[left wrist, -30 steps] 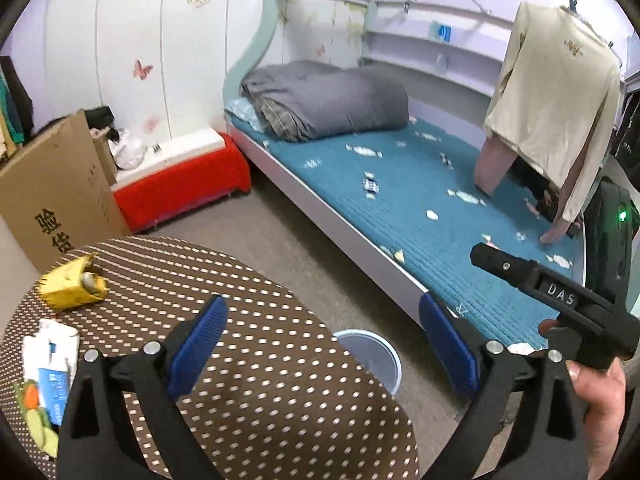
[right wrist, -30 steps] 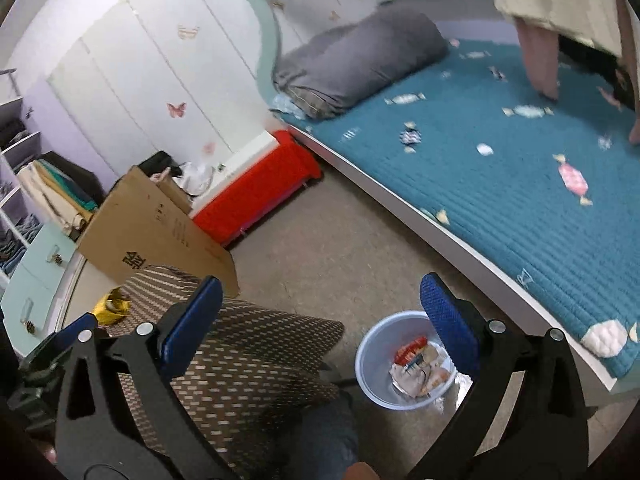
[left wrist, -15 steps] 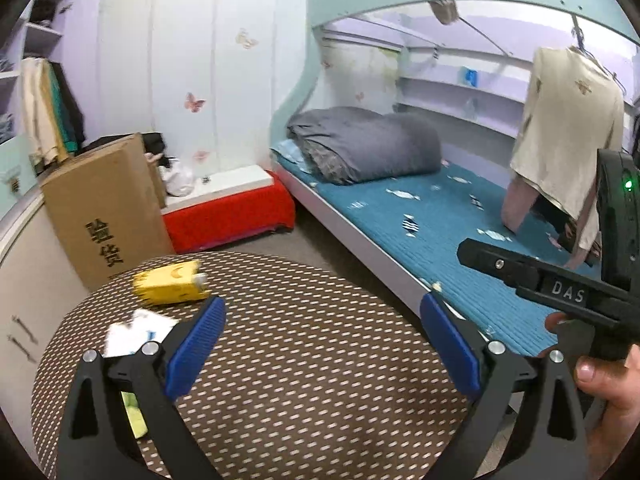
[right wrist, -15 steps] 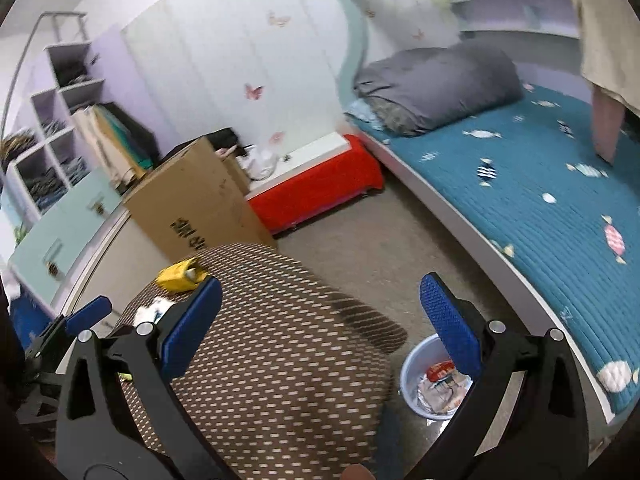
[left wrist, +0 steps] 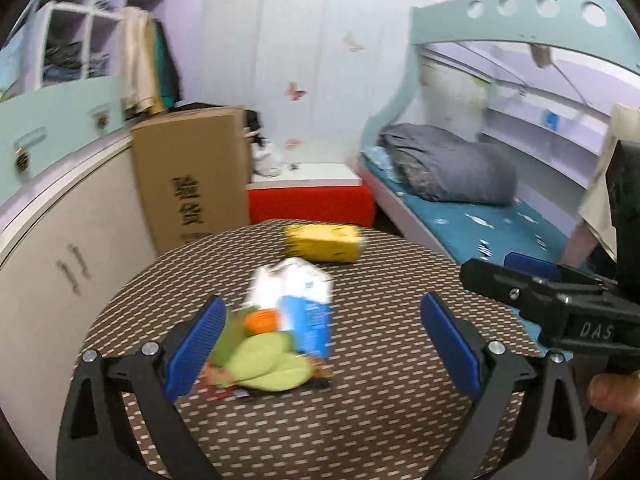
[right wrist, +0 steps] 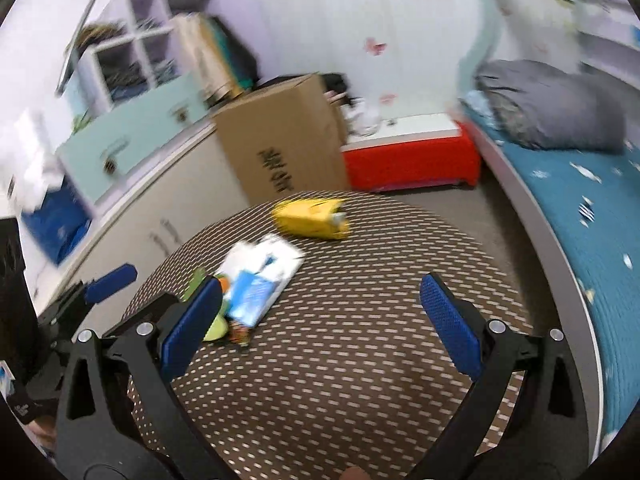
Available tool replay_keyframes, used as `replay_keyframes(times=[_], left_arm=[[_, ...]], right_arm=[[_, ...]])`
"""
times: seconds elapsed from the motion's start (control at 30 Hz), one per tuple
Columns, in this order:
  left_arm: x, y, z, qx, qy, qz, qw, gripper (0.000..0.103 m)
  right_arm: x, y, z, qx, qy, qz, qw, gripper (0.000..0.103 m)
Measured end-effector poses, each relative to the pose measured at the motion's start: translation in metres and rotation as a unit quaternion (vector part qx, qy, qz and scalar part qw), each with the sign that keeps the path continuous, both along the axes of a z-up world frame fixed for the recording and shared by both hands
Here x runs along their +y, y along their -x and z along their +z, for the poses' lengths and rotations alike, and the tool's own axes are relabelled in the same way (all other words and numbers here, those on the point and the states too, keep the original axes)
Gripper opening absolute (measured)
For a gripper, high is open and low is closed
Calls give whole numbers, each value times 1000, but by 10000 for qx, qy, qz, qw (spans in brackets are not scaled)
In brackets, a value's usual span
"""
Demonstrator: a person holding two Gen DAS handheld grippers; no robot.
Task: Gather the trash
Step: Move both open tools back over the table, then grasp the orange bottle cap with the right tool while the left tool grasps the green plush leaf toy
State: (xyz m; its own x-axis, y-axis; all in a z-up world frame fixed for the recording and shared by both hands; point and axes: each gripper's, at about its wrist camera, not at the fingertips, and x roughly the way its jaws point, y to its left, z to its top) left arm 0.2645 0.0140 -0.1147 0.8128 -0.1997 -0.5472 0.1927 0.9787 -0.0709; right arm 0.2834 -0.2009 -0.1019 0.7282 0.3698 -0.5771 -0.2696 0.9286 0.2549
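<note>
I am hovering my left gripper [left wrist: 320,340] and right gripper [right wrist: 320,320], both released and empty, over the table [left wrist: 380,420]; wrappers [left wrist: 280,328] and yellow pack [left wrist: 322,243] are awaiting collection mid-surface.

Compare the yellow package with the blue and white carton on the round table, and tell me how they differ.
The yellow package is one plain colour; the blue and white carton is two-toned. The yellow package lies alone at the table's far edge; the carton is nearer the cameras, overlapping a green and orange wrapper. Both lie flat on the table, untouched, with both tongs open and empty.
</note>
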Motion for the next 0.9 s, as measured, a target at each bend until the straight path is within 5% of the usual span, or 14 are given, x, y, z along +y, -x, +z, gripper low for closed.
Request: replay_keyframes(times=[0.33,0.63,0.8,0.9], left_arm=[[70,-1,-28,93,-340,704,9969,96],[104,-5,-53,386,-258,980,9941,96],[108,-9,-61,467,-234,999,9936,96],[106,-12,-65,504,-268,944,9939,96]], right_arm=[[85,-26,-22,164,534,912,9943,94],[137,-49,-48,429,1026,1384,9841,64],[153,-54,-63,453,1429,1473,9777,57],[154,-55,-64,314,1644,1411,9758,36]])
